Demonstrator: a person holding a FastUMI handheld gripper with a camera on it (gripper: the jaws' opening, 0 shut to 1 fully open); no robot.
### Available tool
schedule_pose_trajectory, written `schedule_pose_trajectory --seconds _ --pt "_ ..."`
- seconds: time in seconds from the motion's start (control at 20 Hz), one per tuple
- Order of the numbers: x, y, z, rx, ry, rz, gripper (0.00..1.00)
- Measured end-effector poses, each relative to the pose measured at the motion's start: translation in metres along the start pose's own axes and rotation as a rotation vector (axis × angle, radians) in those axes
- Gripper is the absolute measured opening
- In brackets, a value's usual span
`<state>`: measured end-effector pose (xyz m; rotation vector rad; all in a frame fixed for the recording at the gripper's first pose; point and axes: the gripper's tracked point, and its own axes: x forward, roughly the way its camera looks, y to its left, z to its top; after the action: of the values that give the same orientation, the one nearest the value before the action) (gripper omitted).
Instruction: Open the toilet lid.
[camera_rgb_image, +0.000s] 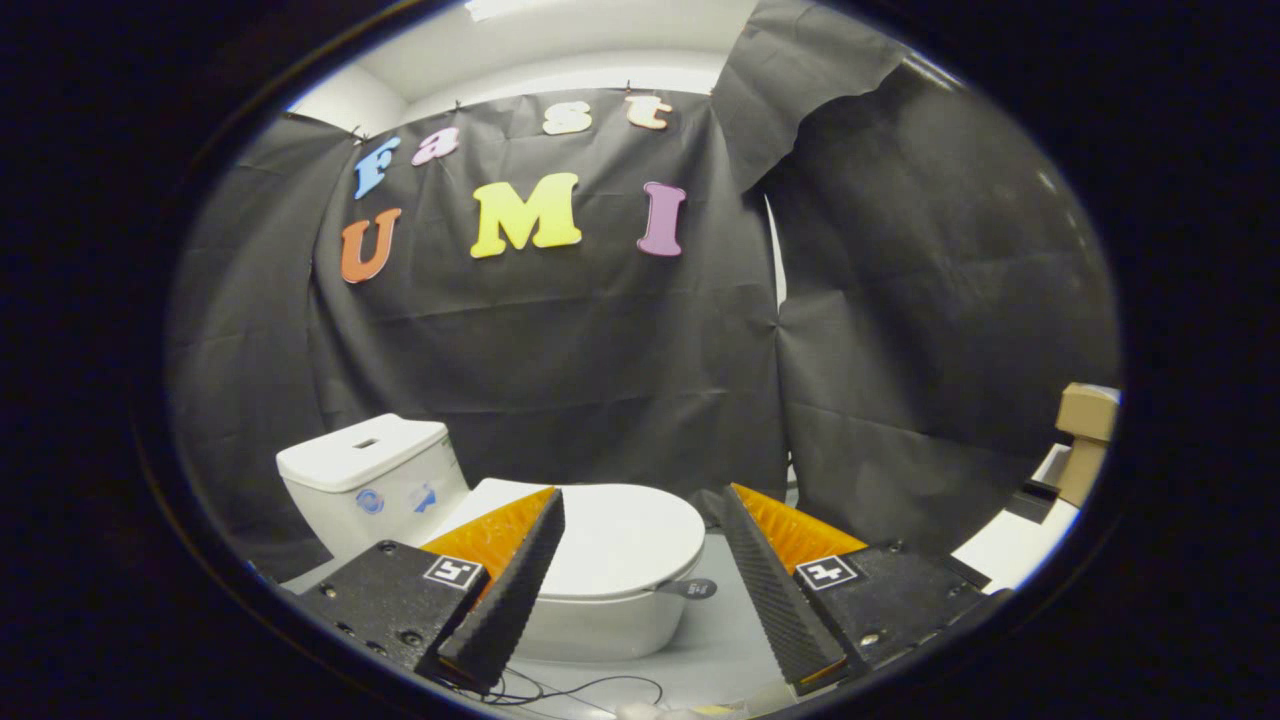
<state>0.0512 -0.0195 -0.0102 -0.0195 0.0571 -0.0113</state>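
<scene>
Hovering with fingers (520, 585) spread wide and empty, gripper (640, 590) faces the closed lid (620, 545) lying flat just beyond them, its tab (697, 588) between the fingers, tank (375, 480) beyond-left.

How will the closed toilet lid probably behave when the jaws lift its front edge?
The lid looks like smooth, glossy, rigid plastic, so it may slip. It will likely swing up stiffly toward the tank rather than bend. The gripper is open, holding nothing, and the lid lies beyond its jaws.
</scene>
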Motion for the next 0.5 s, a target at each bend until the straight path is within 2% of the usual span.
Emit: schedule_pose_trajectory --seconds 0.2,0.35,0.5 --pt "0.035 -0.022 -0.005 0.091 0.041 -0.023 0.99" --pt "0.063 -0.038 -0.020 0.112 0.085 -0.028 0.99" --pt "0.092 -0.051 -0.033 0.200 0.146 -0.019 0.99"
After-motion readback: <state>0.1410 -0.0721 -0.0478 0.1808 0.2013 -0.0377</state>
